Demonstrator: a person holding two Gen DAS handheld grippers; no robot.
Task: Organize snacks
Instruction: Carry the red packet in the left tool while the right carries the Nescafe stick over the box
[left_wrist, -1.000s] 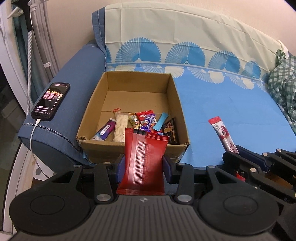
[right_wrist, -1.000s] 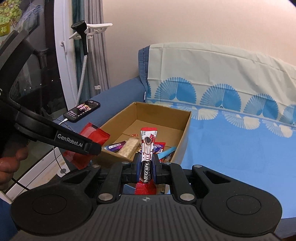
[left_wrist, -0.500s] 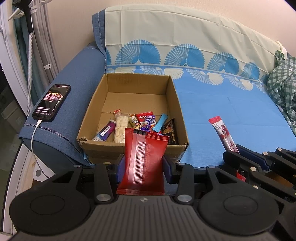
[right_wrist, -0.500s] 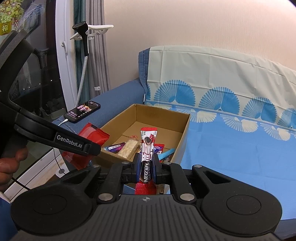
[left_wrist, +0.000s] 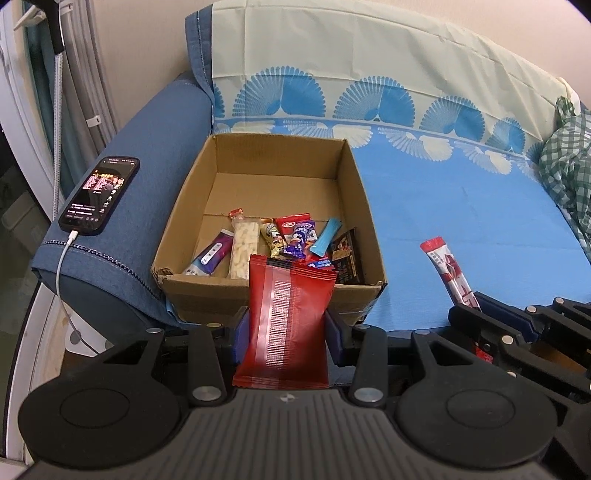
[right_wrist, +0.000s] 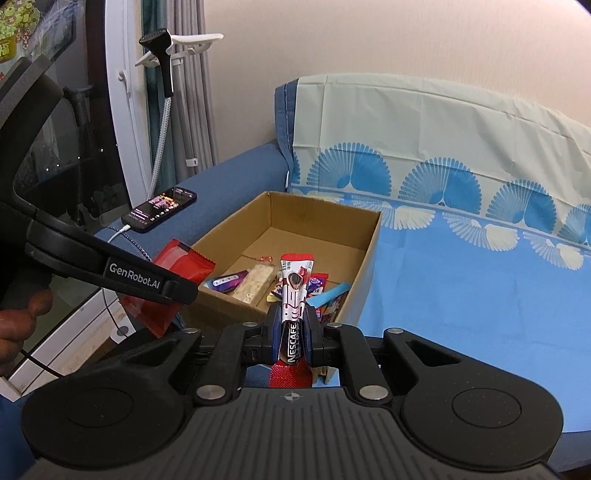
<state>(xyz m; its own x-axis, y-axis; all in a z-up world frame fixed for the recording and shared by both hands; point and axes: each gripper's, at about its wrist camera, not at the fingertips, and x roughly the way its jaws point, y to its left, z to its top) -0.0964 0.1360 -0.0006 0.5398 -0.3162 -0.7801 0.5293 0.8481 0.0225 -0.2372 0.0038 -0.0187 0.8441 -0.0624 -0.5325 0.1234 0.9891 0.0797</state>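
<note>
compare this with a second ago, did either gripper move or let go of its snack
No visible change. The left gripper is still shut on the red packet, and the right gripper on the Nescafe stick, both short of the cardboard box. The snacks in the box and the phone on the sofa arm lie as before.

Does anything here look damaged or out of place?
Only small things: the cardboard box has a torn, frayed near-left corner, and a phone on its charging cable lies on the sofa armrest beside the snacks.
</note>
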